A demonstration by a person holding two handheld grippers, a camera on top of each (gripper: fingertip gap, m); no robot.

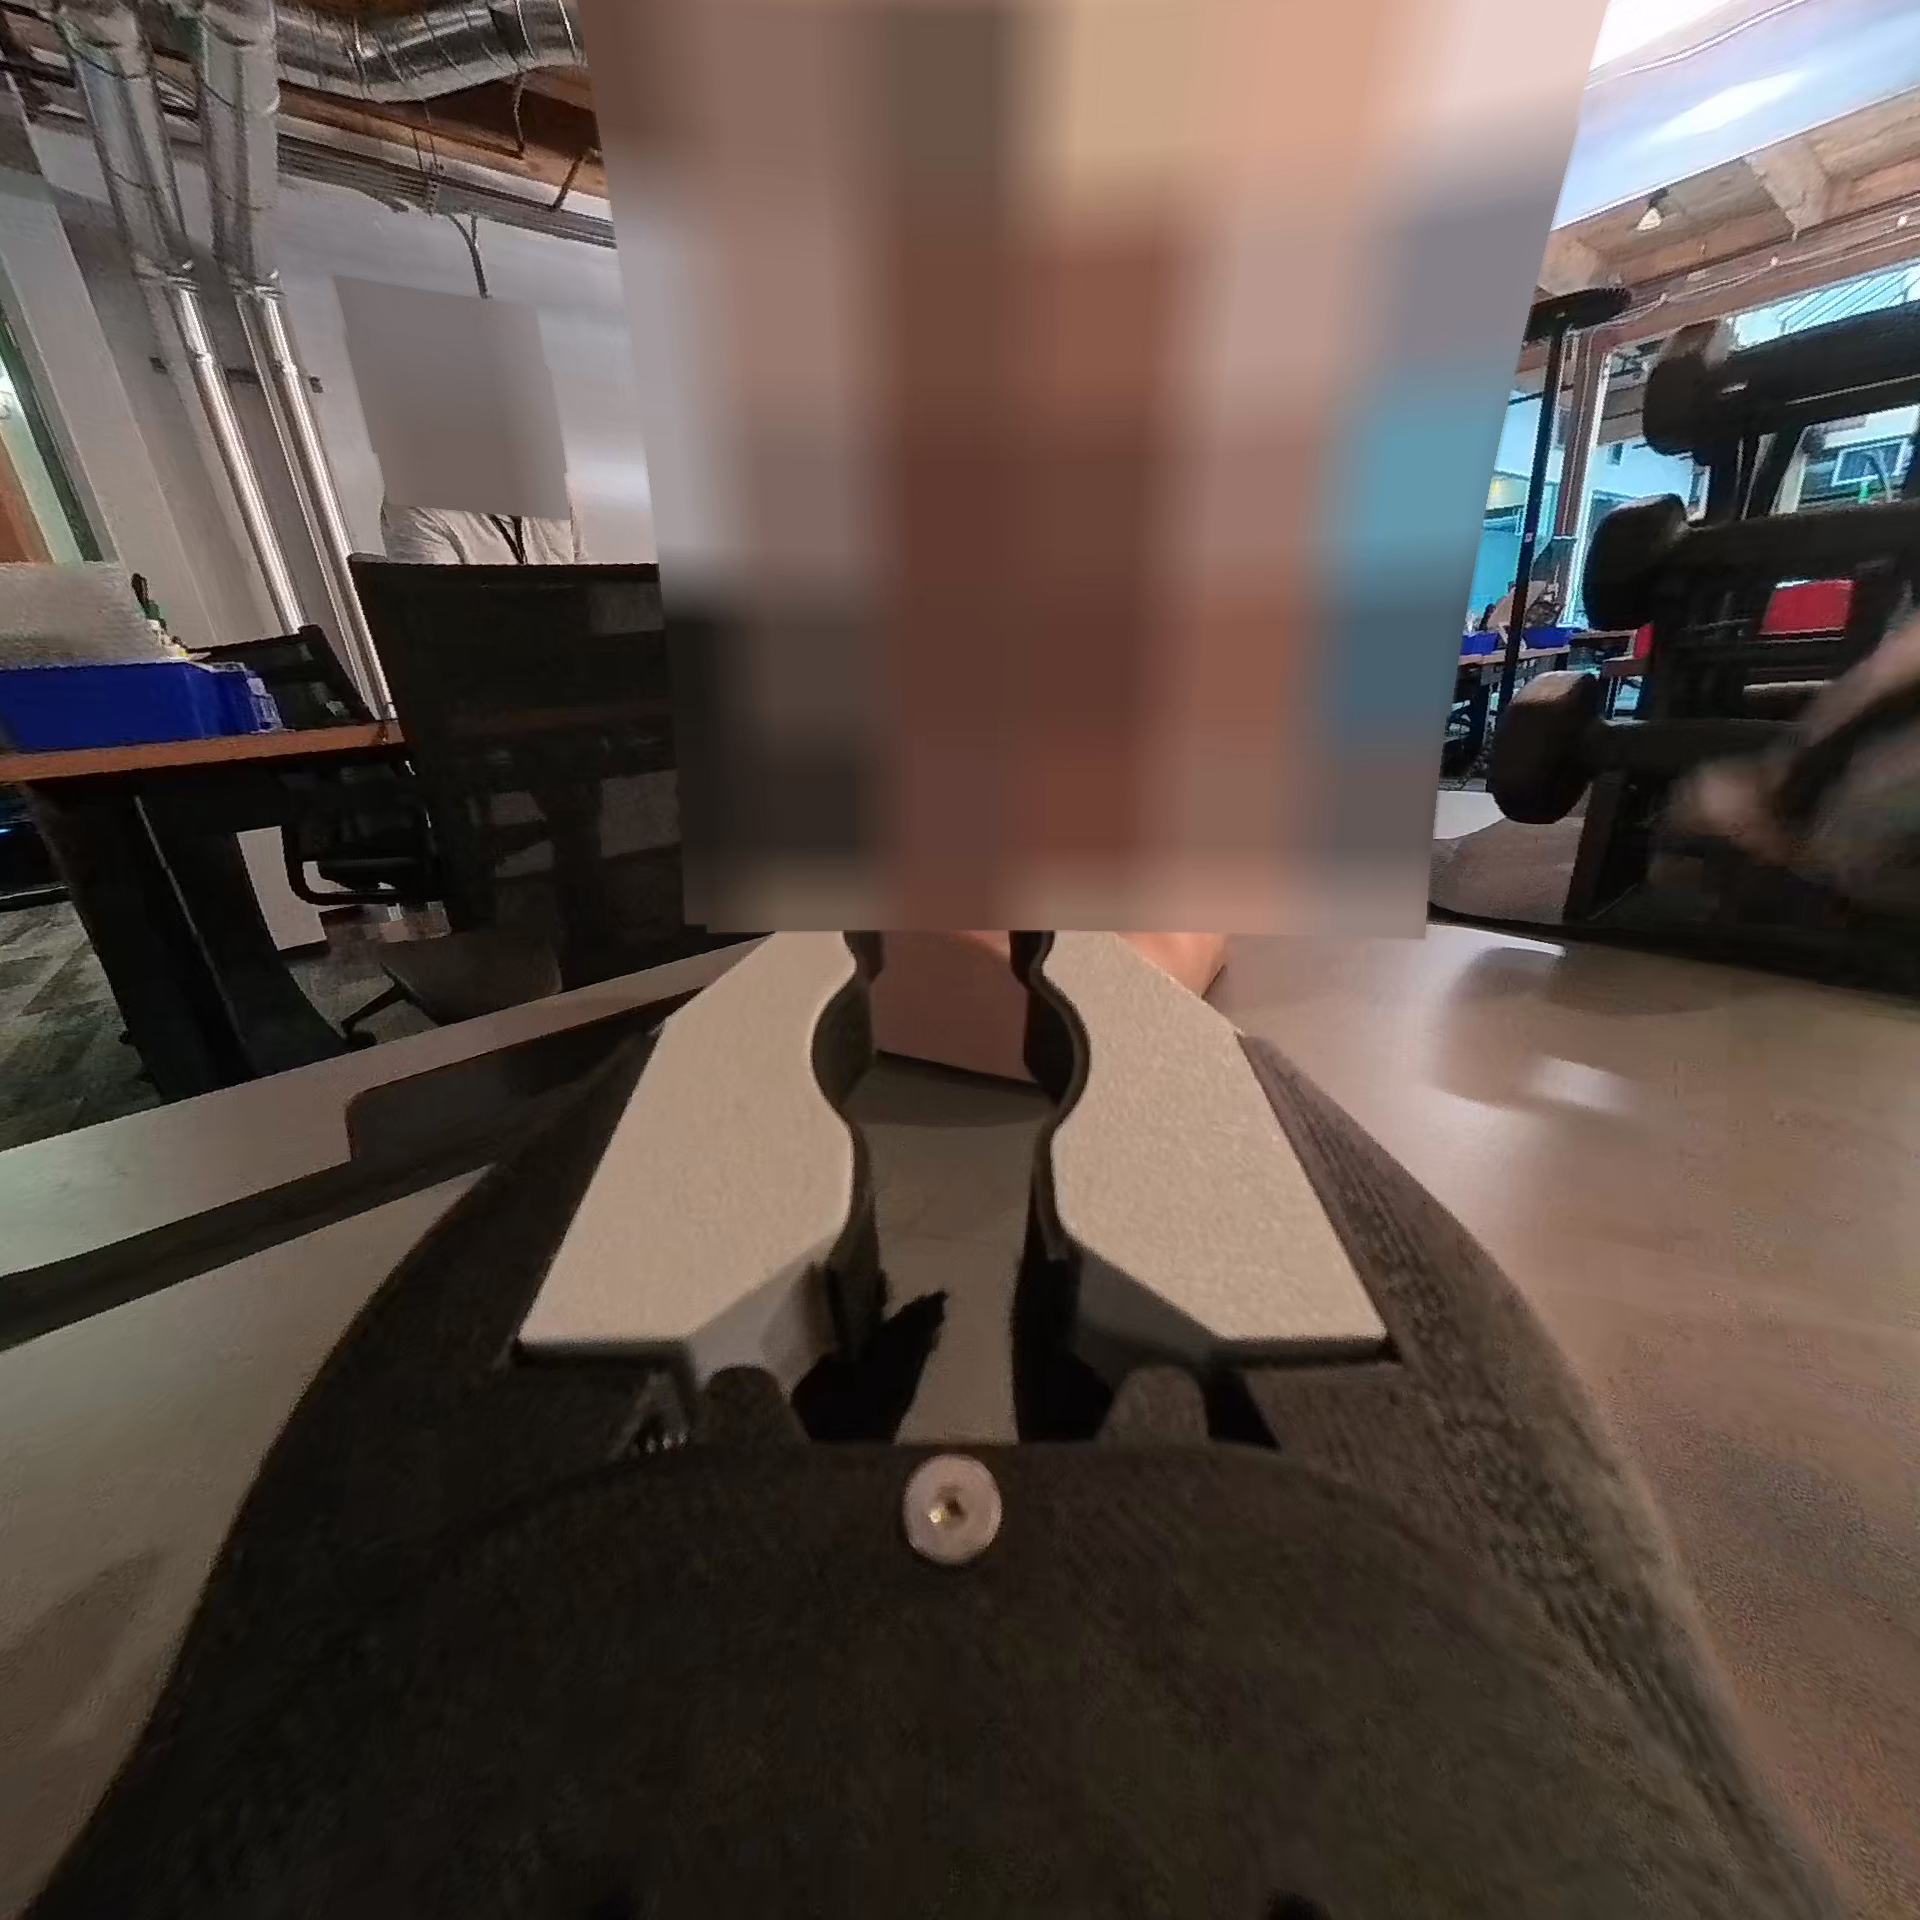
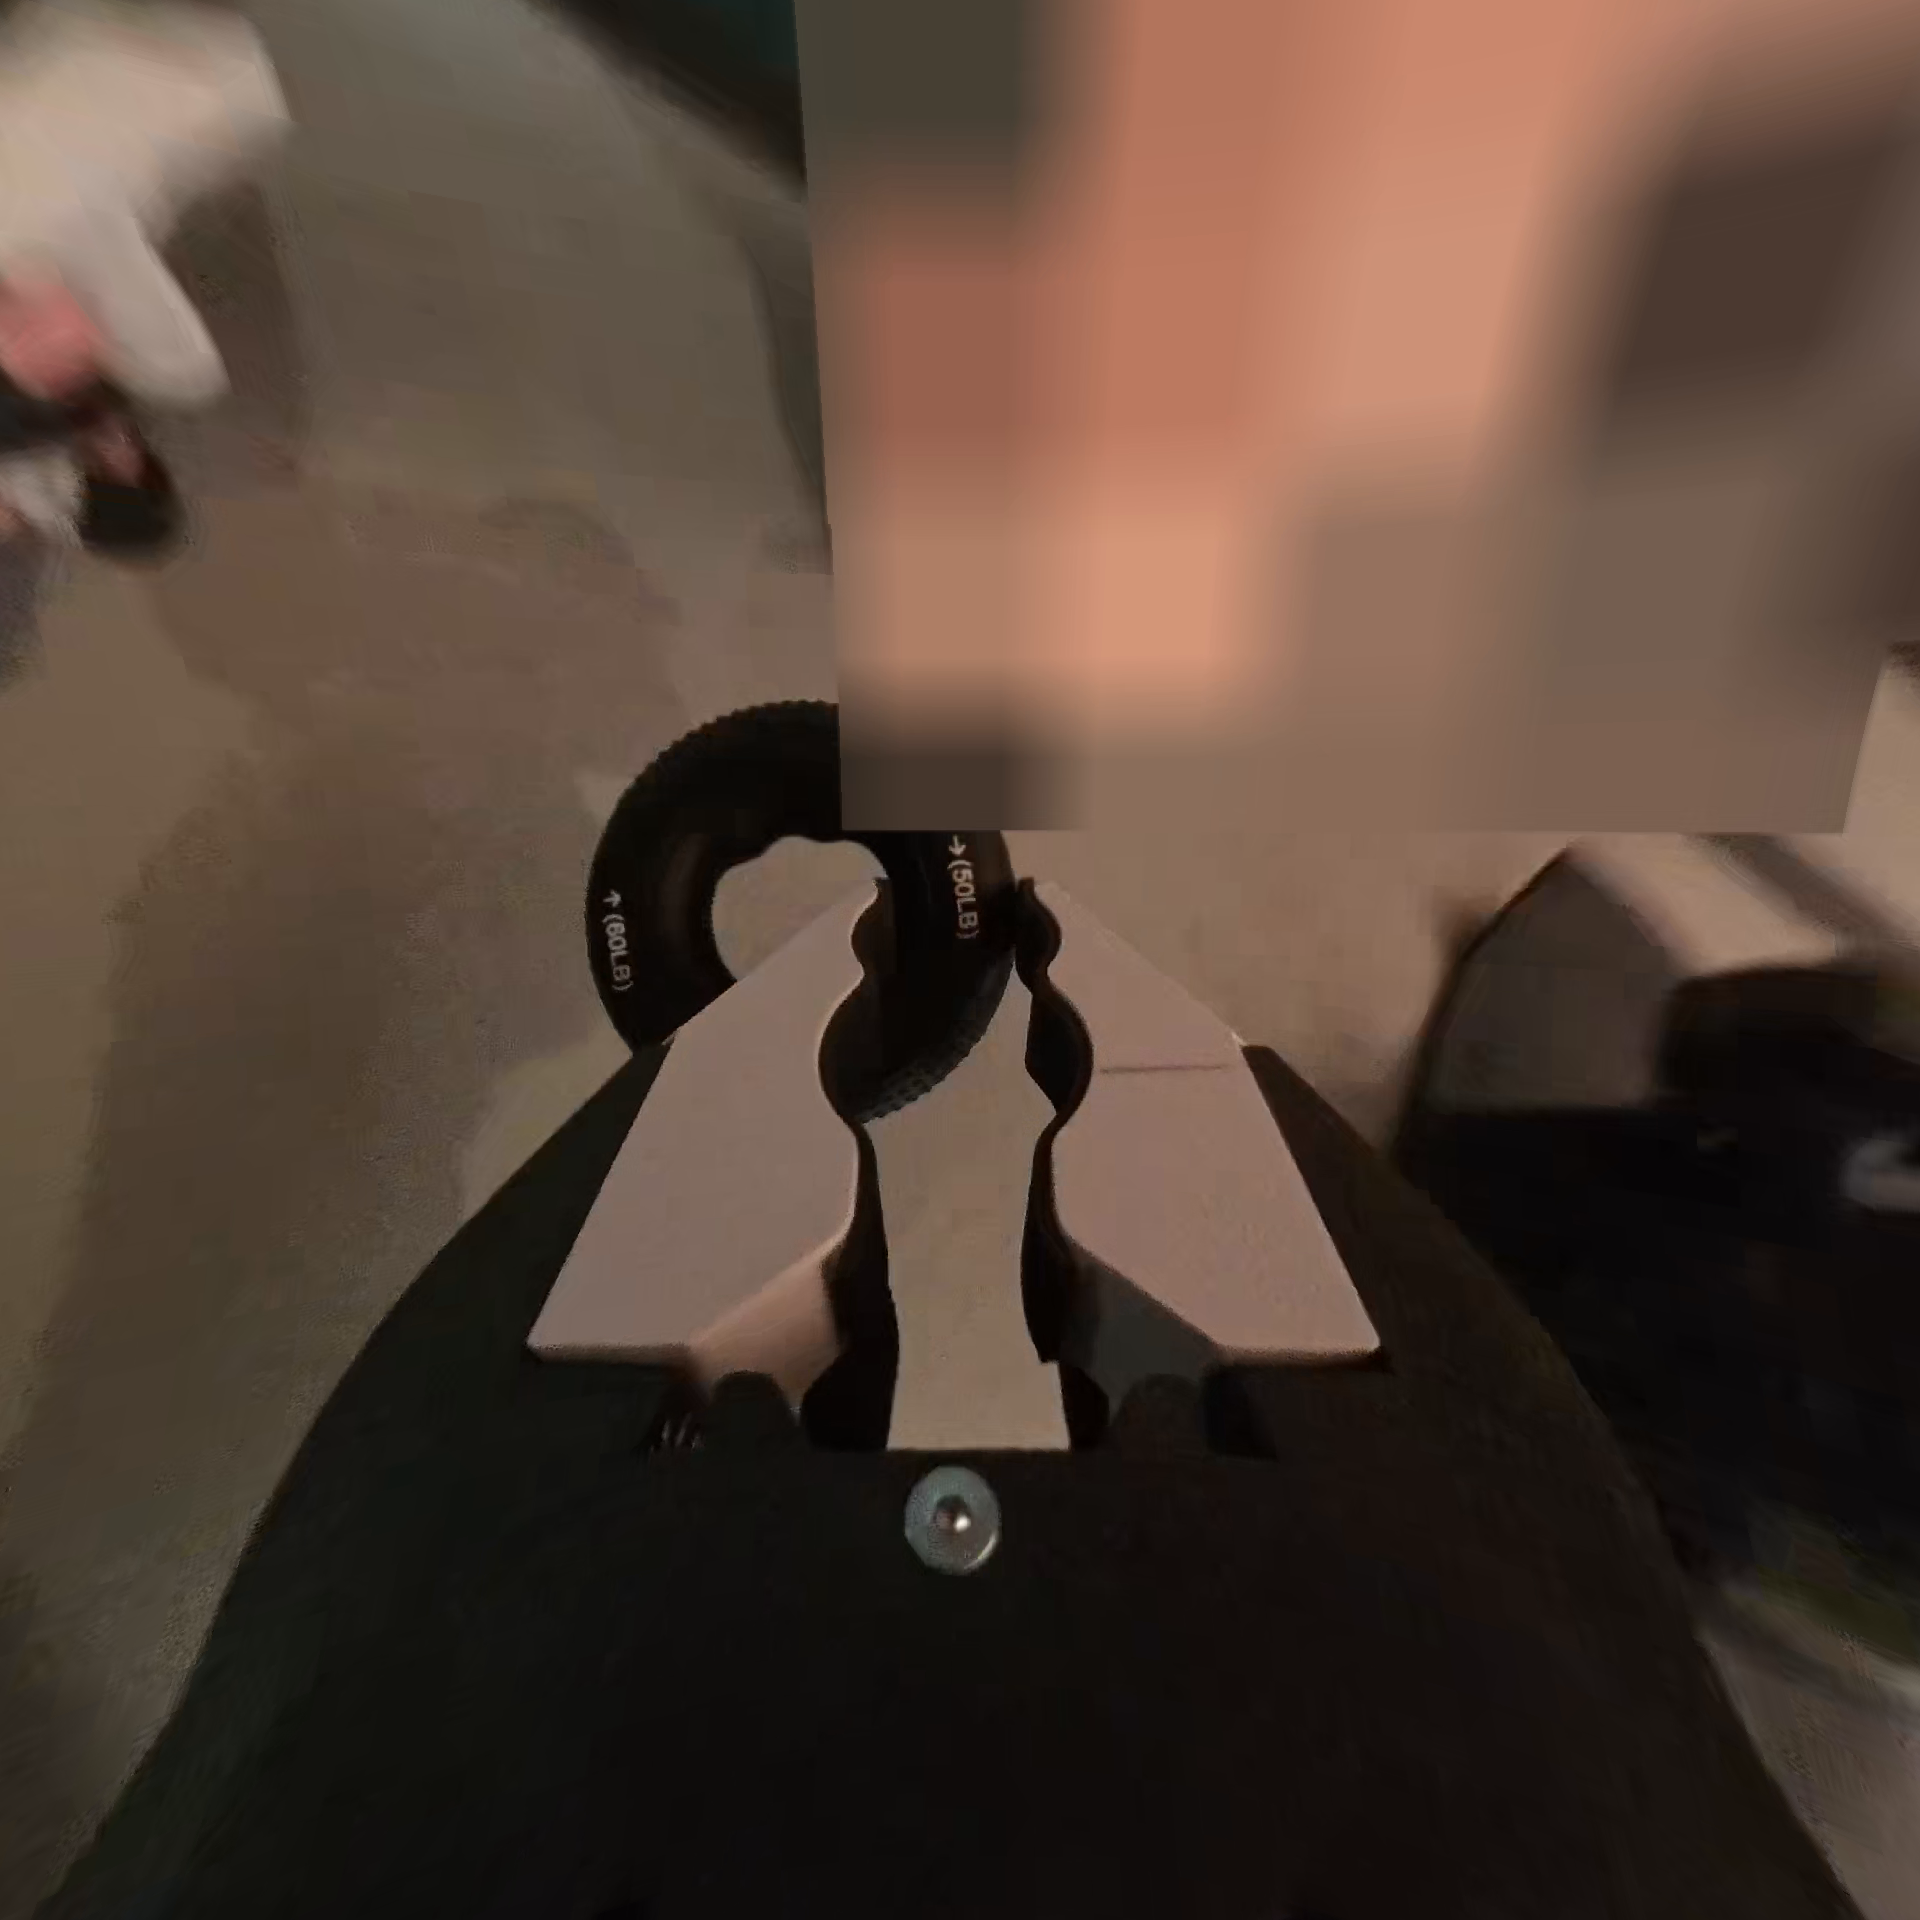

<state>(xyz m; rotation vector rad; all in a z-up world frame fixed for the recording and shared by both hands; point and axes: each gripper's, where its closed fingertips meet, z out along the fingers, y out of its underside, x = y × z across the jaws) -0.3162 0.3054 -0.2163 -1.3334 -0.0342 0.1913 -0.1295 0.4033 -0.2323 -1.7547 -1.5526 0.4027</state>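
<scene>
The right gripper [image 2: 951,914] is clamped on a black rubber ring [image 2: 665,914] with a ridged outer rim and white print on its side. Its right-hand arc sits between the two fingertips, while the rest bulges out to the left of the left finger [image 2: 727,1143]. The ring stands on edge over the pale grey table [image 2: 364,727]; its flat face is turned toward the camera, so its hole looks back along the fingers.

The left gripper [image 1: 951,956] hangs low over the table [image 1: 1558,1195] near its left edge. Its jaws stand slightly apart, with nothing clearly held; a pinkish shape beyond the tips is too hidden to identify. A dark office chair [image 1: 499,727] stands to the far left.
</scene>
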